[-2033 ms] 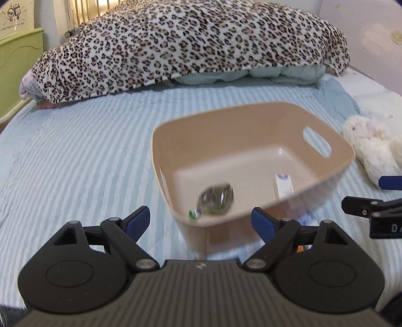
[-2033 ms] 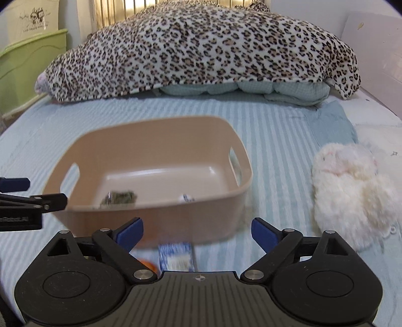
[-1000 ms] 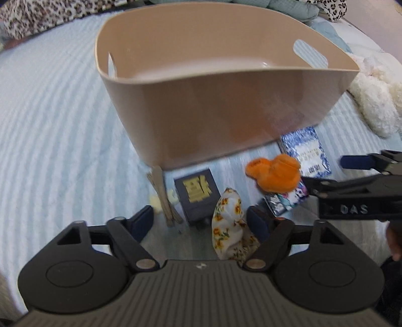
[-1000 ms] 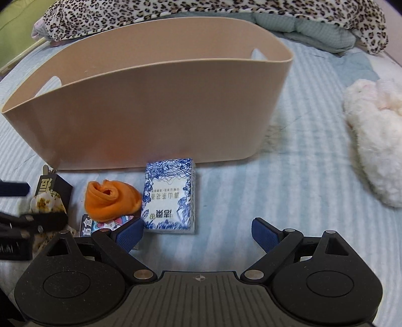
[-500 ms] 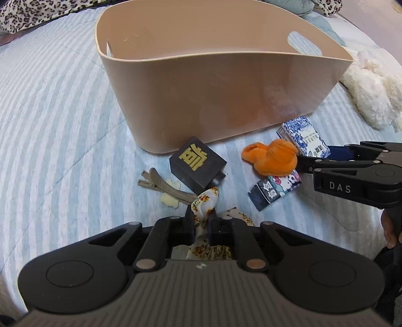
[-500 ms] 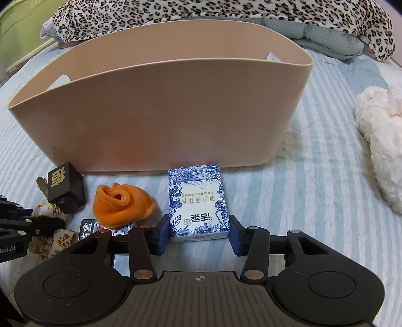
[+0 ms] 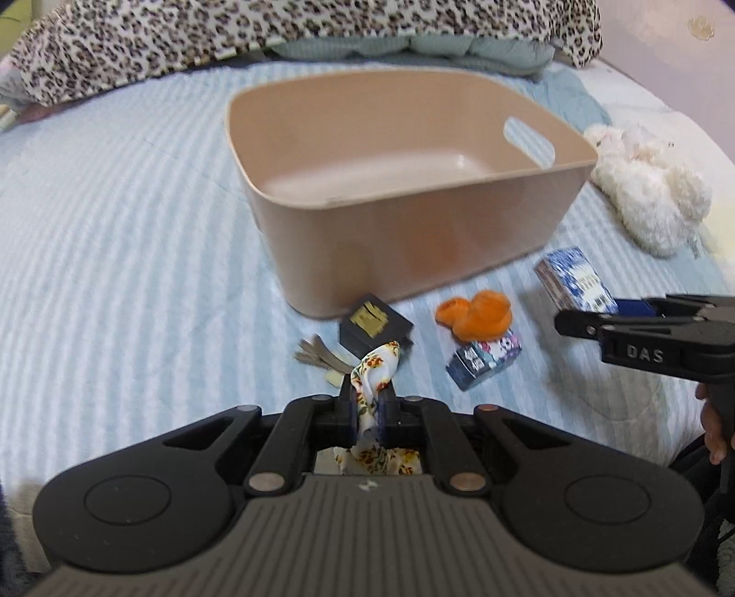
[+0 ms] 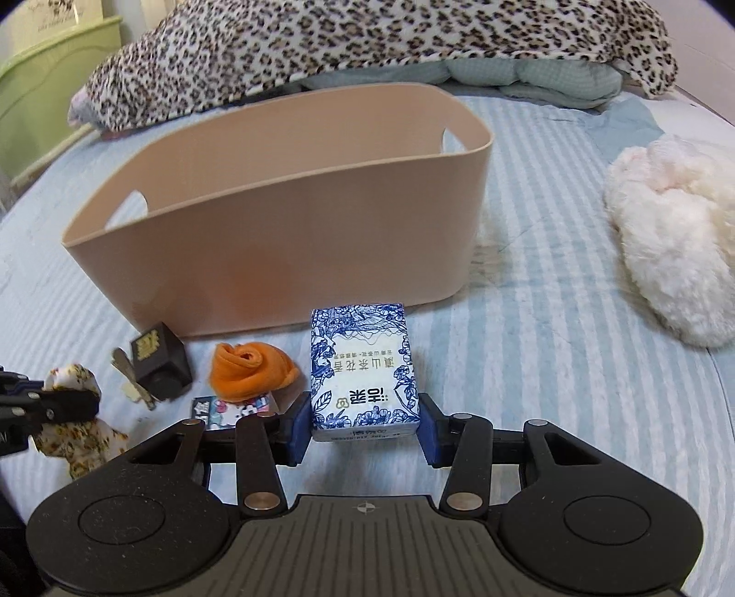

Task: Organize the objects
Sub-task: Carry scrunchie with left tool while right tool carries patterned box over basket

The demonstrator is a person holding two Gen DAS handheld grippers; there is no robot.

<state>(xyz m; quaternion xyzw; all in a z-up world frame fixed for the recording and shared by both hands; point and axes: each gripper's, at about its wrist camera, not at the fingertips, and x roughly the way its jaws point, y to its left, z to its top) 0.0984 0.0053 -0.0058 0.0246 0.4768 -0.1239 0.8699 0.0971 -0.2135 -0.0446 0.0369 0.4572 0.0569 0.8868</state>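
Leopard blanket [image 8: 367, 50] at back, white plush [image 8: 670, 239] right, green cabinet [image 8: 41, 92] left.

Home bedroom — striped bedspread [image 7: 115, 220], leopard blanket [image 8: 367, 41], plush toy [image 8: 666, 239]

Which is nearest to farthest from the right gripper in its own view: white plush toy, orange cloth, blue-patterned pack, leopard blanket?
1. Blue-patterned pack, between the right gripper jaws.
2. Orange cloth, just left.
3. White plush toy, far right.
4. Leopard blanket, at the back.
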